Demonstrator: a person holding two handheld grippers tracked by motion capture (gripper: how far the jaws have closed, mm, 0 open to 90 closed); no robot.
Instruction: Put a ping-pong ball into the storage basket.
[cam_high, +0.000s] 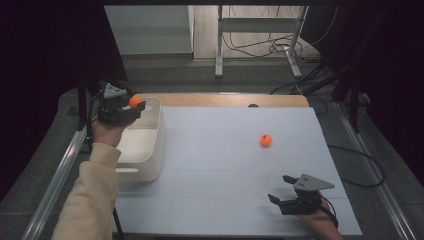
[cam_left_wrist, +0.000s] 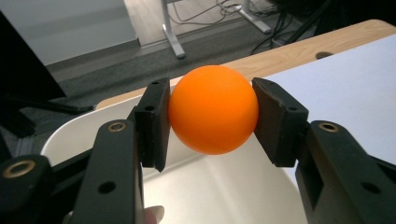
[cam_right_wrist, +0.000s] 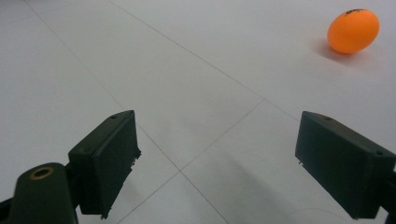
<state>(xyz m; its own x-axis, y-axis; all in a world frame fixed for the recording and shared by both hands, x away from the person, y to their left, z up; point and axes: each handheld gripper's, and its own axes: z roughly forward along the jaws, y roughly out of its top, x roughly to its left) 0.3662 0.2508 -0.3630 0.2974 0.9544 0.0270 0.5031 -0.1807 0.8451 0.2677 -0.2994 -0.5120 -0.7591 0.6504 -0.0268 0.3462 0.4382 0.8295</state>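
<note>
My left gripper (cam_high: 131, 106) is shut on an orange ball (cam_high: 135, 101) and holds it over the far left part of the white bin (cam_high: 150, 165). In the left gripper view both black pads press the orange ball (cam_left_wrist: 213, 109) from either side, with the bin's rim (cam_left_wrist: 70, 135) below. A second orange ball (cam_high: 266, 140) lies on the white table sheet right of centre. My right gripper (cam_high: 281, 188) rests near the front right of the sheet, jaws wide apart and nothing between them; that ball (cam_right_wrist: 353, 31) lies ahead at the upper right of the right gripper view.
The white sheet (cam_high: 225, 165) covers a wooden table whose back edge (cam_high: 225, 100) shows a dark hole. A metal rail (cam_high: 55, 185) runs along the left side. Desk legs and loose cables (cam_high: 260, 45) stand on the floor beyond the table.
</note>
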